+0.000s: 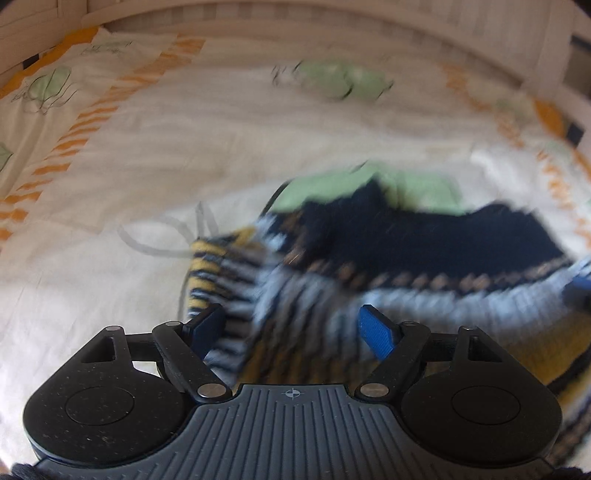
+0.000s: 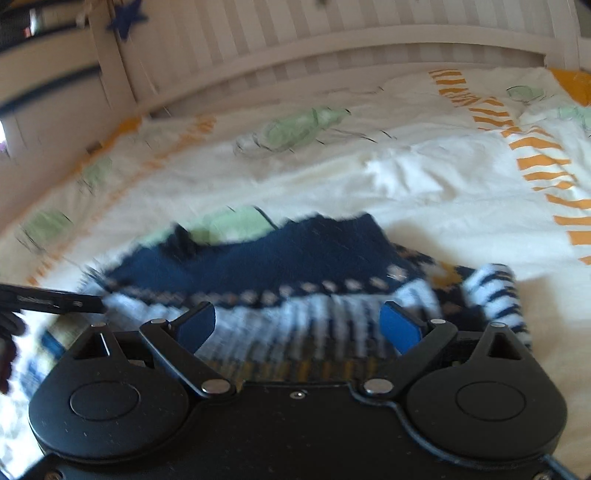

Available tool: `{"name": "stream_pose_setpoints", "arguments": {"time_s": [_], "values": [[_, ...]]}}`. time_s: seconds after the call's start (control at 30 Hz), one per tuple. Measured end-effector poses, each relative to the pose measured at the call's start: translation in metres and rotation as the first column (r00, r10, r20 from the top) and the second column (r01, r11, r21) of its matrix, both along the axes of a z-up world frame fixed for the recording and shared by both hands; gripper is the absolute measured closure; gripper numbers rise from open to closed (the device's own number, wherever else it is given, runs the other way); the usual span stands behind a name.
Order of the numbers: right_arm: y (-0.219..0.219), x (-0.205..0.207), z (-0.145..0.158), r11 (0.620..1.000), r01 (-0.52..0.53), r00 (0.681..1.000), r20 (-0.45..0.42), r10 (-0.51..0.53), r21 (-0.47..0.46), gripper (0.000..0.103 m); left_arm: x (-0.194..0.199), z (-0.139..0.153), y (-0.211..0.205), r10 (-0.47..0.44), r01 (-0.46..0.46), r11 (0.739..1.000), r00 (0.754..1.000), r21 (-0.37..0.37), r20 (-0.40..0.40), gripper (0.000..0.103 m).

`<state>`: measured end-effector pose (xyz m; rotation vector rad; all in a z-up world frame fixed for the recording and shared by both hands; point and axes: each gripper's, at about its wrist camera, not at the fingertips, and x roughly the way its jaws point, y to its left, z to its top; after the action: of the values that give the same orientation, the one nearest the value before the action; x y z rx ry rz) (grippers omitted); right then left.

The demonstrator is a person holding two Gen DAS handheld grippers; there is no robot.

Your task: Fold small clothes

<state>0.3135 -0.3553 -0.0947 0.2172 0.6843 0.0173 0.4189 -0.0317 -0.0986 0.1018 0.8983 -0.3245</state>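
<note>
A small knitted sweater (image 1: 424, 243) lies crumpled on the bedspread, with a navy top, white ribbing and yellow and dark stripes. My left gripper (image 1: 291, 317) stands open just over its striped part, and cloth shows between the blue pads (image 1: 375, 330) without being pinched. In the right wrist view the same sweater (image 2: 277, 254) lies under my right gripper (image 2: 297, 314), whose jaws are spread wide over the white ribbed band. A striped sleeve (image 2: 498, 299) sticks out at the right. Both pictures are blurred.
The white bedspread (image 1: 184, 147) has orange stripes and green motifs. White cot rails (image 2: 332, 40) close the far side. A blue star (image 2: 127, 18) hangs at the top left. The other gripper's dark finger (image 2: 55, 301) enters from the left.
</note>
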Motion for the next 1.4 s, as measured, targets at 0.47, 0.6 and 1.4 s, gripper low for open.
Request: {"name": "stream_pose_setpoints", "arguments": {"time_s": [0.47,0.6,1.4], "values": [[-0.047,-0.083,0.025,0.981,0.098,0.993,0.056,-0.109,0.167,0.000,-0.040,0.008,0.076,0.075,-0.086,0.979,0.995,-0.184,-0.067,0.006],[-0.054,-0.119,0.019,0.961,0.117,0.992,0.023,-0.126,0.251,0.000,-0.062,0.003,0.092,0.070,-0.101,0.960,0.990,-0.262,-0.125,0.006],[-0.059,-0.089,-0.031,0.861,0.017,0.997,0.052,-0.051,0.508,0.000,-0.038,-0.020,0.047,-0.033,-0.007,0.946,0.992,-0.324,-0.118,0.006]]}}
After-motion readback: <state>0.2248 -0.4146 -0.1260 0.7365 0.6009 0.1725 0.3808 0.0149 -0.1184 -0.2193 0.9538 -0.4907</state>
